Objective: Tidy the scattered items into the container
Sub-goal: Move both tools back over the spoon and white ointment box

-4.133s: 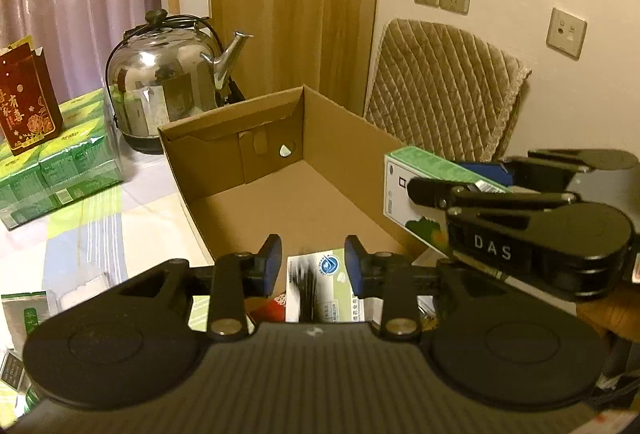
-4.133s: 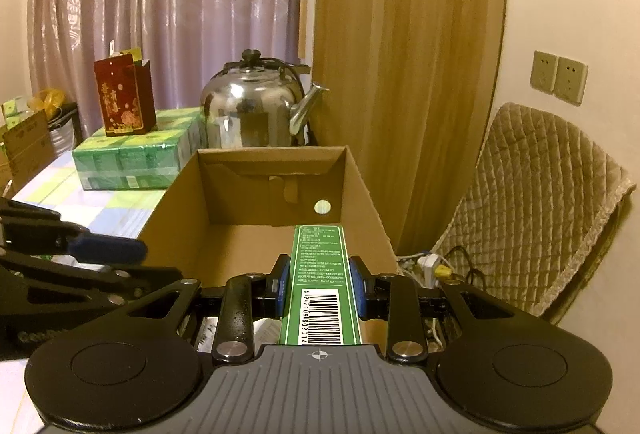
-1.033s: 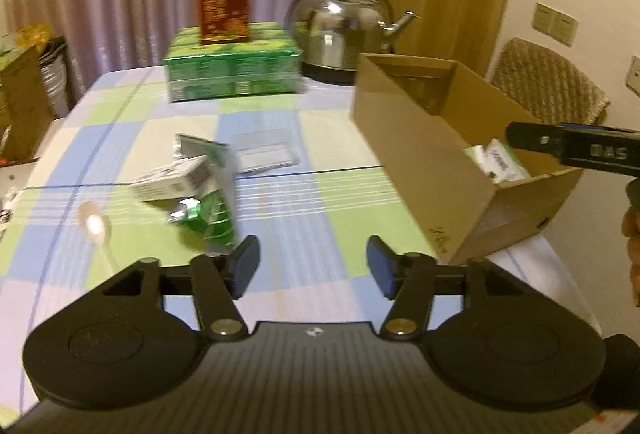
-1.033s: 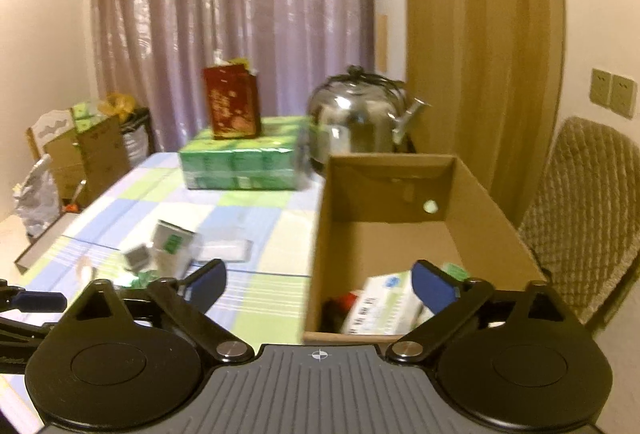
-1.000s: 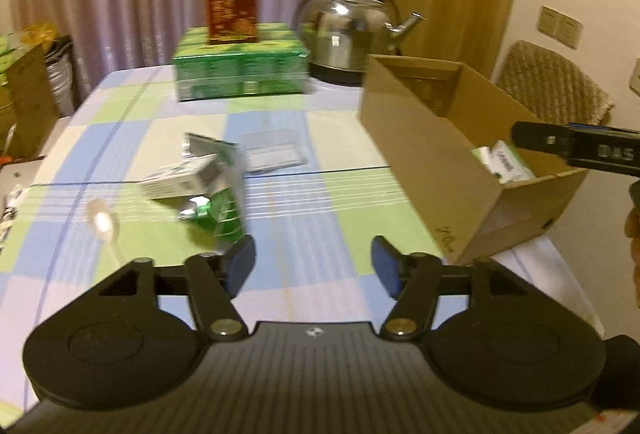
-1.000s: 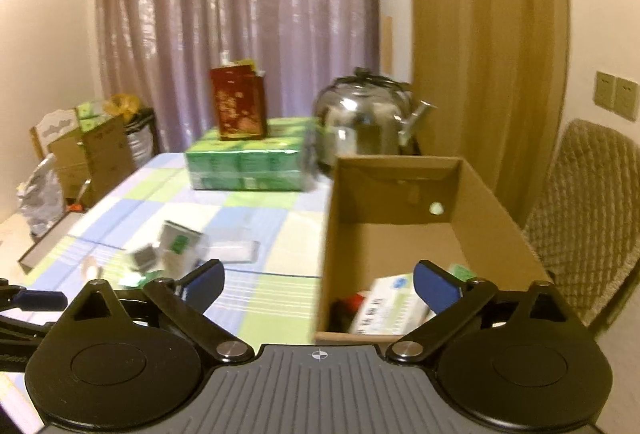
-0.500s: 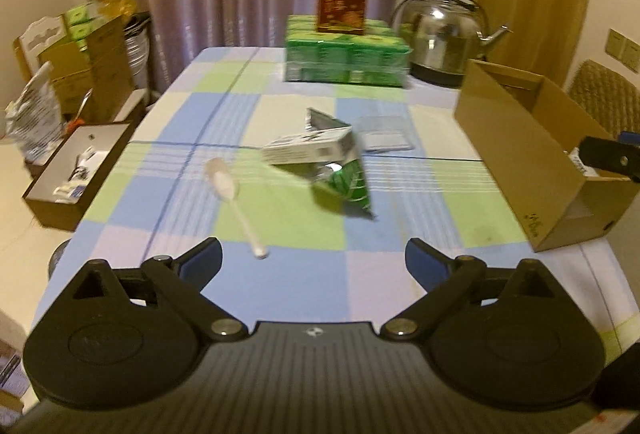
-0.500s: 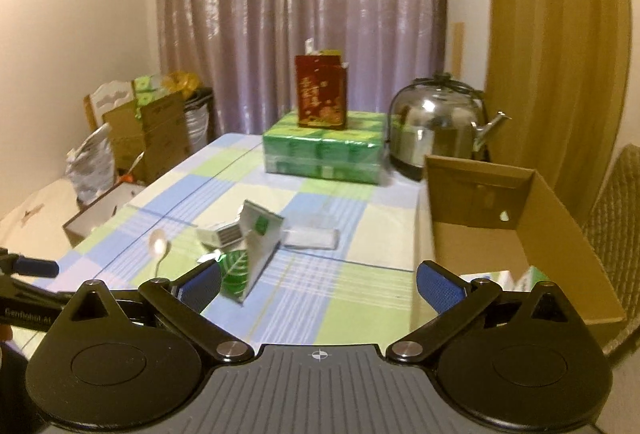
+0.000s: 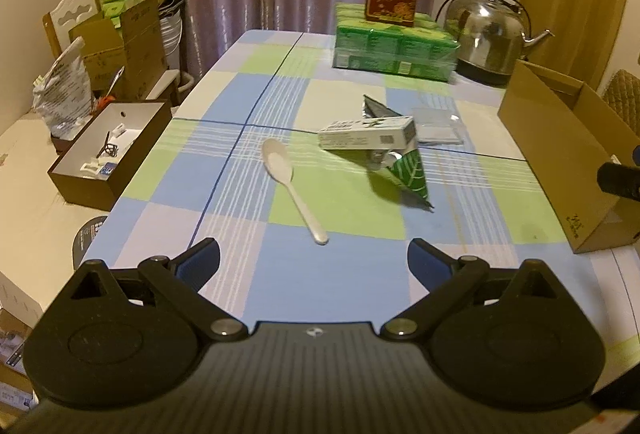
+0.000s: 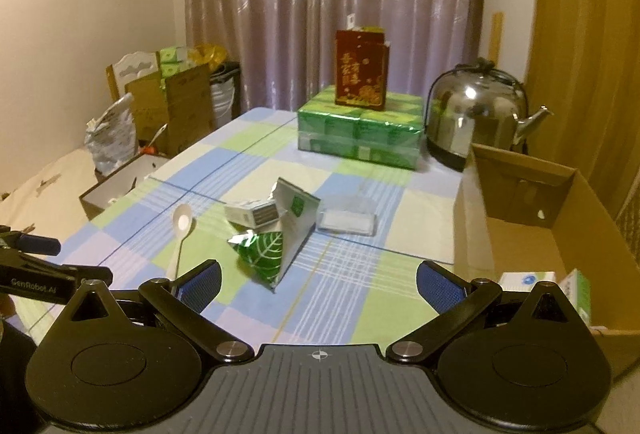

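Both grippers, left gripper [image 9: 314,260] and right gripper [image 10: 318,280], have swung away from the brown cardboard box [image 10: 560,218], jaws spread and empty; the left's have just widened. White plastic spoon [image 9: 294,190], green foil packet [image 9: 406,174] and white carton [image 9: 366,132] await on the checked tabletop [image 9: 320,274].

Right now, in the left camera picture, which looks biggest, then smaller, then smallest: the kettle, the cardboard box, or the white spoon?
1. cardboard box, largest, though it sits nearer the camera.
2. kettle.
3. white spoon, smallest, despite lying nearest.
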Demonstrator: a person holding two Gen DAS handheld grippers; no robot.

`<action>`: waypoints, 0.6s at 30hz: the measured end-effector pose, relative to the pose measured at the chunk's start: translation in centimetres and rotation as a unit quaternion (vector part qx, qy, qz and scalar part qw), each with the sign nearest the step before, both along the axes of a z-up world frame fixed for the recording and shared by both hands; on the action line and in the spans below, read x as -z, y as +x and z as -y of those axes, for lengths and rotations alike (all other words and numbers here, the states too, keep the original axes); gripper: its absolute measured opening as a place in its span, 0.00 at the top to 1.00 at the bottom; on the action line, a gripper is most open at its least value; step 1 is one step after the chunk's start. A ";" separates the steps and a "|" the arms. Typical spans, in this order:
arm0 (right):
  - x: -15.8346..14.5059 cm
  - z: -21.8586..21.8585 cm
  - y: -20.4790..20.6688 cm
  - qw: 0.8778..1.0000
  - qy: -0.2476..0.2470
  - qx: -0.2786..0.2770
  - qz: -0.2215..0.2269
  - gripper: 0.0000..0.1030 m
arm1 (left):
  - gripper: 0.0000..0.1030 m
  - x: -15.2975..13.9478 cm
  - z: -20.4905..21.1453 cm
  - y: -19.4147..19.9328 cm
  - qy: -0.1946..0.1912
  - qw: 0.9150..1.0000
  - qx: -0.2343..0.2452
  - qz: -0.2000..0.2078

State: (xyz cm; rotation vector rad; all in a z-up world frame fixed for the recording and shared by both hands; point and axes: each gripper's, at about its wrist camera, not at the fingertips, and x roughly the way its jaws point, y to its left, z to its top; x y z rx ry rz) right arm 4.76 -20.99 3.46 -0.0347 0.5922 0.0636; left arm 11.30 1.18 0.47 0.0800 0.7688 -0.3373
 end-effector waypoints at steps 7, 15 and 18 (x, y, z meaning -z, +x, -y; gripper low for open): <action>1.5 -0.9 2.3 1.000 -0.007 -0.013 -0.016 0.02 | 0.05 1.5 -0.5 2.2 -0.002 1.000 -0.012 -0.011; 3.0 -1.9 5.9 0.999 -0.015 -0.037 -0.029 0.02 | 0.05 3.2 -0.6 5.1 0.007 1.000 -0.016 -0.016; 3.4 -2.5 7.7 0.998 -0.022 -0.051 -0.029 0.02 | 0.05 3.7 -0.6 6.2 0.009 1.000 -0.017 -0.017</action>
